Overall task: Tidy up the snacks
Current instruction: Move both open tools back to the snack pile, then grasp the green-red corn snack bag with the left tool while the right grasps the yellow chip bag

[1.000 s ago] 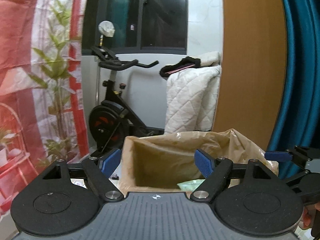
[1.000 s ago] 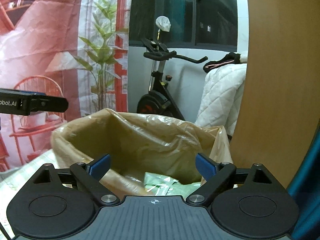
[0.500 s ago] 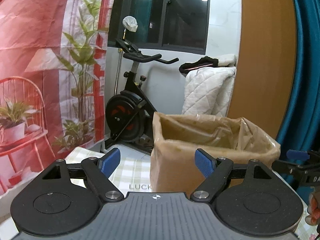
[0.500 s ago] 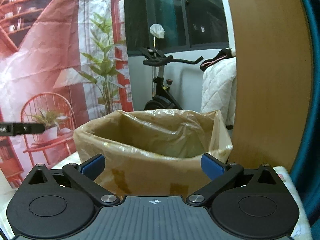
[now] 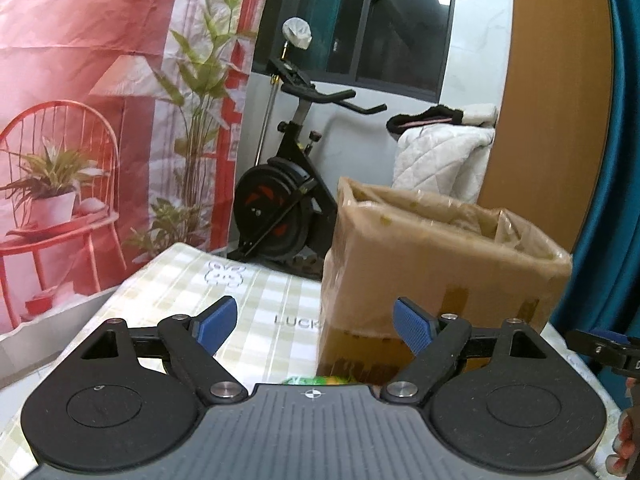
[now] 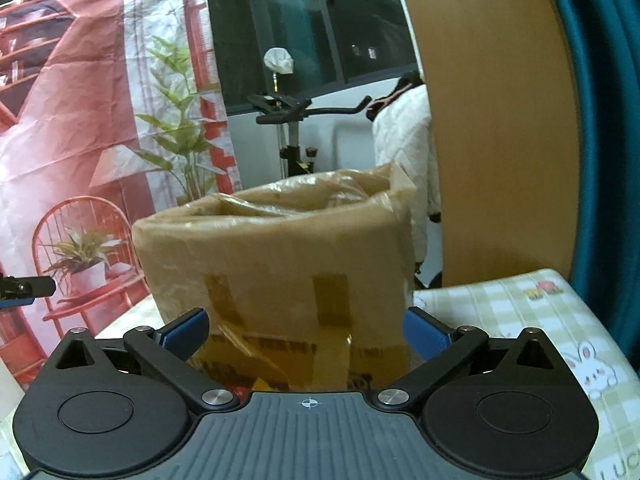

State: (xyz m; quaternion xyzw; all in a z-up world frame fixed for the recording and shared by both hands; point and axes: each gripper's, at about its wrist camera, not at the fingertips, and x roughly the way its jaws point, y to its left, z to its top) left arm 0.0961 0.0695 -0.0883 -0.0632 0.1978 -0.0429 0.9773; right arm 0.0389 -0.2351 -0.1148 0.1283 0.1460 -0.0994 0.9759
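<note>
A cardboard box [image 5: 440, 256] lined with a brownish plastic bag stands on the checked tablecloth. In the right wrist view the same box [image 6: 280, 264] fills the middle, showing its taped side. My left gripper [image 5: 314, 320] is open and empty, just short of the box's left corner. My right gripper [image 6: 305, 332] is wide open and empty in front of the box wall. A green and yellow snack packet [image 5: 316, 380] peeks out below the left gripper. A red and yellow packet [image 6: 252, 386] shows under the right one. The box's contents are hidden.
The checked tablecloth [image 5: 256, 304] reaches left of the box and also right of it [image 6: 520, 312]. Behind stand an exercise bike [image 5: 280, 208], a white quilt [image 5: 440, 160], a wooden panel [image 6: 500, 140] and a blue curtain [image 5: 616, 200]. A red printed backdrop [image 5: 80, 80] hangs at left.
Both grippers drew back and sank from over the box's mouth to in front of its side. The green packets inside are out of sight. The right jaws spread a little wider.
</note>
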